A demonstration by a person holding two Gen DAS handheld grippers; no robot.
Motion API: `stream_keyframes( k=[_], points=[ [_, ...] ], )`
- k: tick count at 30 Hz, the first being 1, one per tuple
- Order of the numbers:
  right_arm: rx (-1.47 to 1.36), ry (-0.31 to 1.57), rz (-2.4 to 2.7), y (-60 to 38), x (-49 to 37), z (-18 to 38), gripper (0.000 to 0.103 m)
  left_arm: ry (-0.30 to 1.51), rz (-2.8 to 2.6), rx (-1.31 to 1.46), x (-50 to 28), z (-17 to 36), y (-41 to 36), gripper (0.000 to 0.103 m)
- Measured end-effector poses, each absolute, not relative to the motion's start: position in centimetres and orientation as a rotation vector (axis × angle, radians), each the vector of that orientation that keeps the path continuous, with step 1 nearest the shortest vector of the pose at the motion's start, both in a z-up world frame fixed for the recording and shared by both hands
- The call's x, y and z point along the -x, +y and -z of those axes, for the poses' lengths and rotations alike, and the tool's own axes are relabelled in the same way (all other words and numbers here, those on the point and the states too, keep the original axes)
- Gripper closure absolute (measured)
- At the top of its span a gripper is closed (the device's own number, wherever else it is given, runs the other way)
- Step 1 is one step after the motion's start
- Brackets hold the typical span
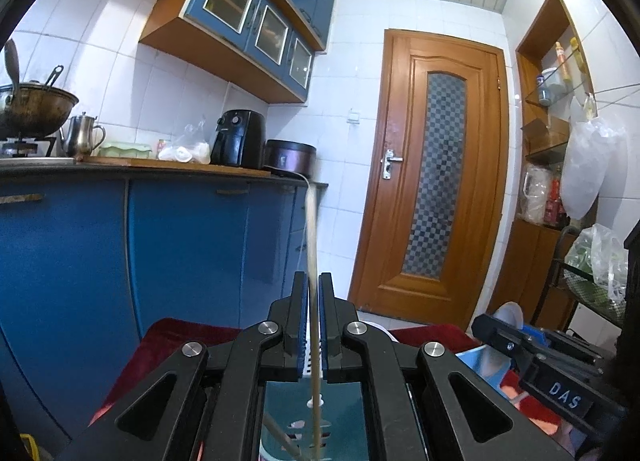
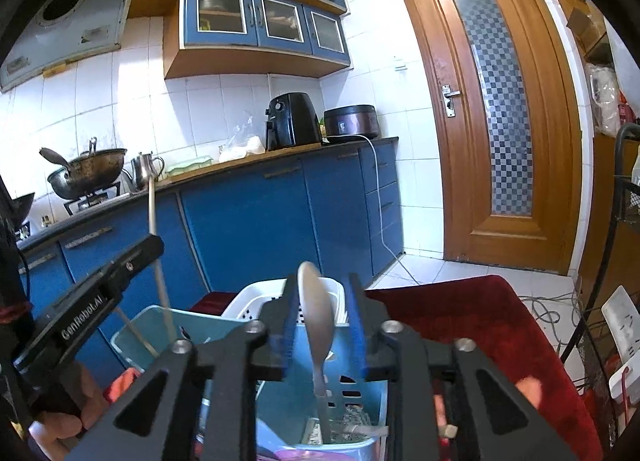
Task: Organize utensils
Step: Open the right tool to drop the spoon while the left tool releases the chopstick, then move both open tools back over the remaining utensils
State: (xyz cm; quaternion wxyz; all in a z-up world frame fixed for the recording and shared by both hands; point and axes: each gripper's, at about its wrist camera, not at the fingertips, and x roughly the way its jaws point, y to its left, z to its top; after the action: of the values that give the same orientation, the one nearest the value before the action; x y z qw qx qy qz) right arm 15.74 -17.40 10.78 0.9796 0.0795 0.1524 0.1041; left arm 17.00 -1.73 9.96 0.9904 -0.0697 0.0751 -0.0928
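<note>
1. Chopstick [image 1: 313, 301], pale and thin, is standing nearly upright between the fingers of the left tool [image 1: 314, 325], which is closing tightly on it; its lower end is reaching down into a light-blue basket [image 2: 132, 325], where a second chopstick [image 2: 136, 331] is leaning.
2. Right tool [image 2: 324, 325] is sitting with its jaws parted, and a metal spoon [image 2: 316, 309] is standing bowl-up in the gap; whether the pads are touching it I cannot tell. The spoon's handle is running down into a blue slotted basket [image 2: 360, 389].
3. Just behind, a white slotted basket [image 2: 256, 297] is standing against the blue ones, all of them resting on a red cloth [image 2: 460, 321] covering the desk.
4. Farther off, blue kitchen cabinets [image 2: 248, 213] are running under a counter carrying a black air fryer [image 2: 292, 121], a rice cooker [image 2: 352, 121], a steel kettle [image 2: 146, 169] and a wok [image 2: 88, 175] on the stove.
5. Farthest, a wooden door [image 2: 496, 109] with checkered glass is standing shut.
</note>
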Motion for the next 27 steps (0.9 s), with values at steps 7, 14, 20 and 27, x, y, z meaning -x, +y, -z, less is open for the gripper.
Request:
stream_keyframes(
  k=[7,14,20,27],
  points=[
    [-0.157,0.297,-0.221,-17.3,-14.4,-11.6,0.063,0.169,0.199,0.141,-16.2,-9.9,-1.8,0.057],
    [-0.143,0.304,-0.231,-17.4,-12.7,-12.7,0.060,0.237,0.201,0.143,-15.6,-10.4,-1.3,0.057],
    [-0.162,0.340,-0.254,-17.7,-10.9,-13.3,0.057,0.327,0.210,0.135,-14.7,-10.9,-0.9,0.052],
    [-0.170,0.369,-0.269,-18.0,-8.3,-13.6,0.053,0.416,0.205,0.124,-12.9,-11.1,-0.5,0.051]
  ],
)
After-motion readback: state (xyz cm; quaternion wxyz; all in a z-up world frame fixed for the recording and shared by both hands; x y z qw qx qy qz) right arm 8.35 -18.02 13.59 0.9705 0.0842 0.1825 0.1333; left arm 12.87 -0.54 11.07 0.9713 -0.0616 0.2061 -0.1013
